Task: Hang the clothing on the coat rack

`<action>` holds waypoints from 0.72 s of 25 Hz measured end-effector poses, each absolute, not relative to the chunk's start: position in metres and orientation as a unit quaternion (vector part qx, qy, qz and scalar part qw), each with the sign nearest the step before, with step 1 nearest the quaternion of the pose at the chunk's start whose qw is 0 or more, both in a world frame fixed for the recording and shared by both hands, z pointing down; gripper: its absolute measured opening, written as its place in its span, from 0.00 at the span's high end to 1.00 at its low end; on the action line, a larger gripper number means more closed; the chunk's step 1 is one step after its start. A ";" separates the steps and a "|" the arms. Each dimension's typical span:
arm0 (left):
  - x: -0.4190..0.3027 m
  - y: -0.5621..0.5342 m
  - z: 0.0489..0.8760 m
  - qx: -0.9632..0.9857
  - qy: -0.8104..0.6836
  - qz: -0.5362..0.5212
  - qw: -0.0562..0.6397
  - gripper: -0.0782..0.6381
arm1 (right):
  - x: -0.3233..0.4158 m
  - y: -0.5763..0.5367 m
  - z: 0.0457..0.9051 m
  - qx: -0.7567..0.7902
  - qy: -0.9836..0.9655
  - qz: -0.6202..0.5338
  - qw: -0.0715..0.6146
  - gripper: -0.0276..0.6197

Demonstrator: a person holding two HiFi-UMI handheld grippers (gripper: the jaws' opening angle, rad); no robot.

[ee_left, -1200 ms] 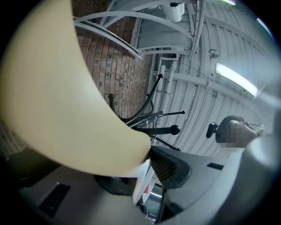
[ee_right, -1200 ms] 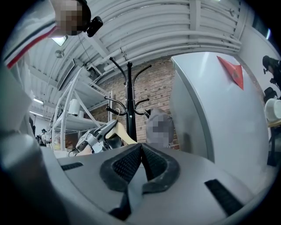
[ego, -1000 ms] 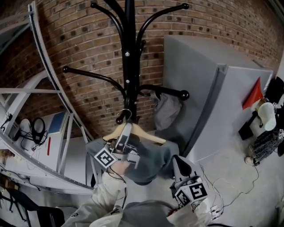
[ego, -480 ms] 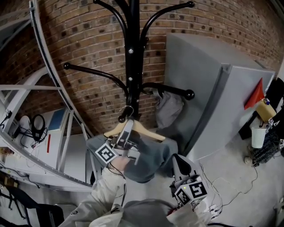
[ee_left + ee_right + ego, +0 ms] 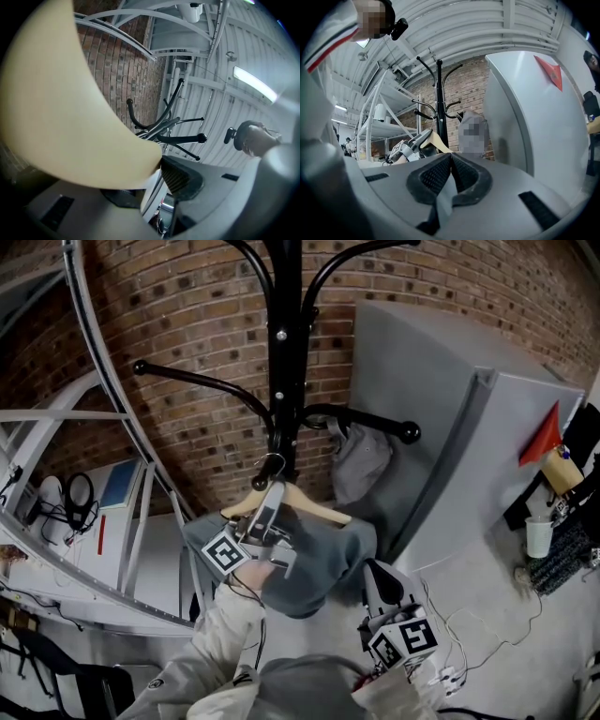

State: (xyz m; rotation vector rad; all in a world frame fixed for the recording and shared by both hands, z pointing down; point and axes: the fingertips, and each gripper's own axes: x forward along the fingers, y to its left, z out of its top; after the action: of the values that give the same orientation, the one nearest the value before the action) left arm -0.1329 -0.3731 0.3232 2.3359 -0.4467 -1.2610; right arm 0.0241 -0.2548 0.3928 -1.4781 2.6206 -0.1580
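Coat rack (image 5: 286,343): top cut off by the head view's upper edge, so the two upcurved arms lose their tips; two long knobbed arms show whole, one left, one right. Its base is hidden behind the grey clothing (image 5: 314,563). In the left gripper view the pale wooden hanger (image 5: 61,108) fills the near left and hides one finger. Only one ribbed finger (image 5: 180,180) shows, its tip against the hanger's end, with a gap beneath. One hanger, one garment on it, two grippers. The hanger's long axis runs left to right across the head view, right end slightly lower. Its metal hook (image 5: 272,463) is up at the pole below the knobbed arms; whether it sits on a peg is hard to make out. The clothing drapes from the hanger toward the person. Left gripper (image 5: 270,502) points up along the hanger's middle; its fingers have just been opening, hanger between them, not clamped. Right gripper (image 5: 451,157): fingers closed together, nothing visible between, low and right of the clothing. A second grey cloth item (image 5: 361,460) hangs on the right arm, beside a grey cabinet (image 5: 450,409).
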 end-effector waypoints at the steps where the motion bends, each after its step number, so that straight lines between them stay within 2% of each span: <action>1: -0.133 -0.373 0.323 0.846 -0.161 -0.457 0.224 0.72 | 0.024 -0.254 0.393 -0.490 0.868 -0.053 0.064 0.92; 18: -0.129 -0.372 0.329 0.849 -0.169 -0.444 0.233 0.71 | 0.030 -0.251 0.392 -0.490 0.867 -0.058 0.066 0.92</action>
State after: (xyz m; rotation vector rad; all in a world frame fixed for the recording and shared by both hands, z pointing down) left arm -0.1294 -0.3720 0.3295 2.3306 -0.4632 -1.2185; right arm 0.0303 -0.2510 0.3917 -1.4791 2.6145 -0.1751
